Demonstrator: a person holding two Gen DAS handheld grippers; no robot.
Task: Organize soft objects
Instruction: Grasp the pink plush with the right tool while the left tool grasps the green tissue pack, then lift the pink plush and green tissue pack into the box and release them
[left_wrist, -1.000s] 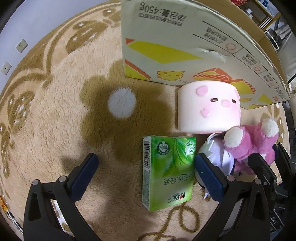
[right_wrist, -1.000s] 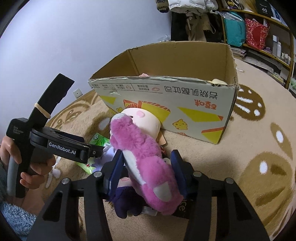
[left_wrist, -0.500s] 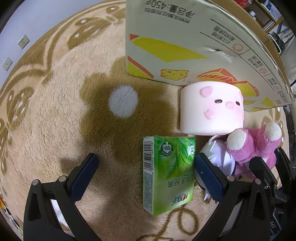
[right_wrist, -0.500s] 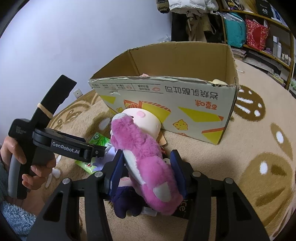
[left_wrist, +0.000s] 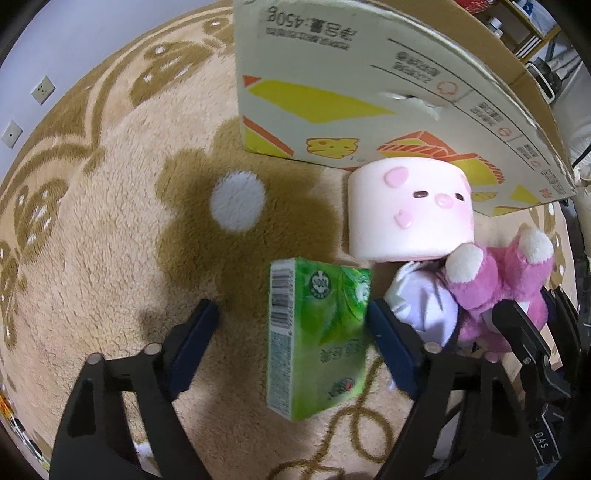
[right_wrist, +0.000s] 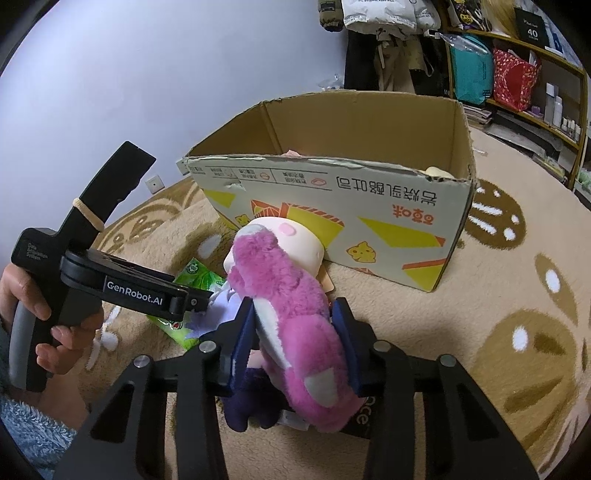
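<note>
Two grippers on soft items beside box

Rug (left_wrist: 92, 229) first: tan, brown pattern. Box (right_wrist: 369, 206) open-topped, some items already inside. Pig cushion (left_wrist: 410, 214) leans on box front. Pink plush (right_wrist: 291, 314) sits squeezed between right gripper (right_wrist: 295, 339) pads, on the rug just short of the box. Tissue pack (left_wrist: 317, 339) lies between left gripper (left_wrist: 291, 336) jaws, which stand wide apart; right pad touches or nearly touches the pack, left pad well clear. Change over last second: left gripper has advanced, pack now deeper between jaws and slightly tilted. Likely means pack grasp is next; plush lift pending.
</note>
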